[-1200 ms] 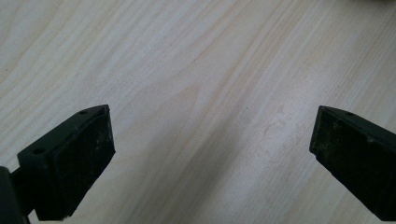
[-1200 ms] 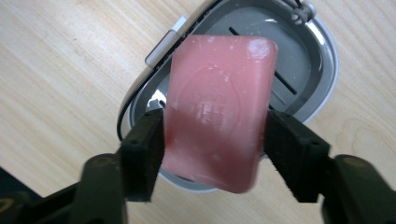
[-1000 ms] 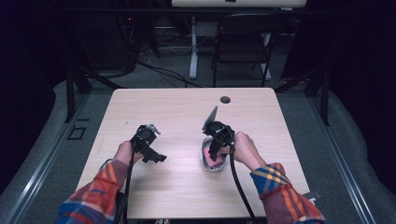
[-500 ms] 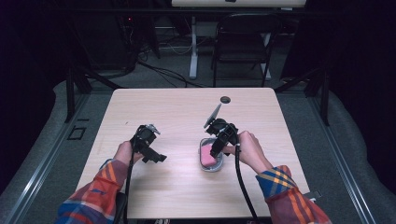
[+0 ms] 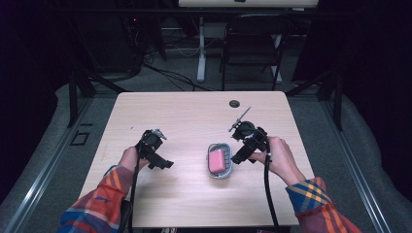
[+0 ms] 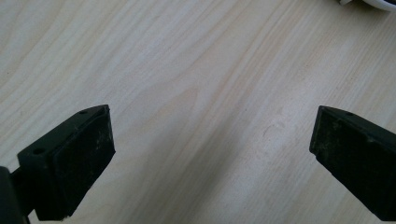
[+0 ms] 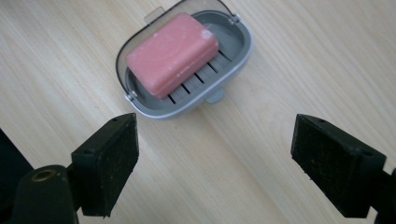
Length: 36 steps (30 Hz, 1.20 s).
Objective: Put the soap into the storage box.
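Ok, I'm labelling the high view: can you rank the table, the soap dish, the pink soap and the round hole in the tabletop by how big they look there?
1. Table
2. Soap dish
3. Pink soap, lying inside the dish
4. Round hole, though it sits farther from the camera, which shrinks it somewhat.

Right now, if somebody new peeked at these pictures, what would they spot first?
Most likely the pink soap bar, bright against the pale wooden table; it lies in a grey soap dish near the table's middle. Next come the two black grippers the person holds: the right gripper just beside the dish, its jaws having just been opening with nothing between them, and the left gripper farther off, jaws wide over bare wood.
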Each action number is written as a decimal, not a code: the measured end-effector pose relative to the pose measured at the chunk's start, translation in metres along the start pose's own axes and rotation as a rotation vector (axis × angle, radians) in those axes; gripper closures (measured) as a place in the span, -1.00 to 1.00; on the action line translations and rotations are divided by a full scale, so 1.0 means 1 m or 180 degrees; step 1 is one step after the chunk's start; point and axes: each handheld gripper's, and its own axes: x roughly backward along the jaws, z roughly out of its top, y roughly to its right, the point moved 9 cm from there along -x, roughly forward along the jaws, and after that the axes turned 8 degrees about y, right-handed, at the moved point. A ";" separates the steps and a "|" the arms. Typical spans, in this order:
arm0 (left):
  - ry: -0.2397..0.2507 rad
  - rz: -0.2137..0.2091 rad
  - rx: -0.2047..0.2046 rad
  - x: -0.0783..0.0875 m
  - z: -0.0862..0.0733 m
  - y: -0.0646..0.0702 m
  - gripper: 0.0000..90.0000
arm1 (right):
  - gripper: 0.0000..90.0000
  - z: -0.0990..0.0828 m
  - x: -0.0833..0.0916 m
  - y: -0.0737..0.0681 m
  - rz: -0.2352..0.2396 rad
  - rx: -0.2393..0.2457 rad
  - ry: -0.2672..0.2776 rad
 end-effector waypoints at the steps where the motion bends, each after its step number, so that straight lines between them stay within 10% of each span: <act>1: 0.0000 0.0000 0.0000 0.000 0.000 0.000 -1.00 | -0.67 0.000 0.000 0.000 0.0000 0.0000 0.0000; 19: 0.0001 -0.0009 -0.0011 0.000 0.000 0.001 -1.00 | -1.00 -0.059 0.017 0.036 -0.0256 -0.0216 0.0105; 36: -0.0026 -0.0016 -0.0025 -0.002 -0.001 0.003 -1.00 | -1.00 -0.151 -0.016 0.046 -0.0286 -0.0393 0.0096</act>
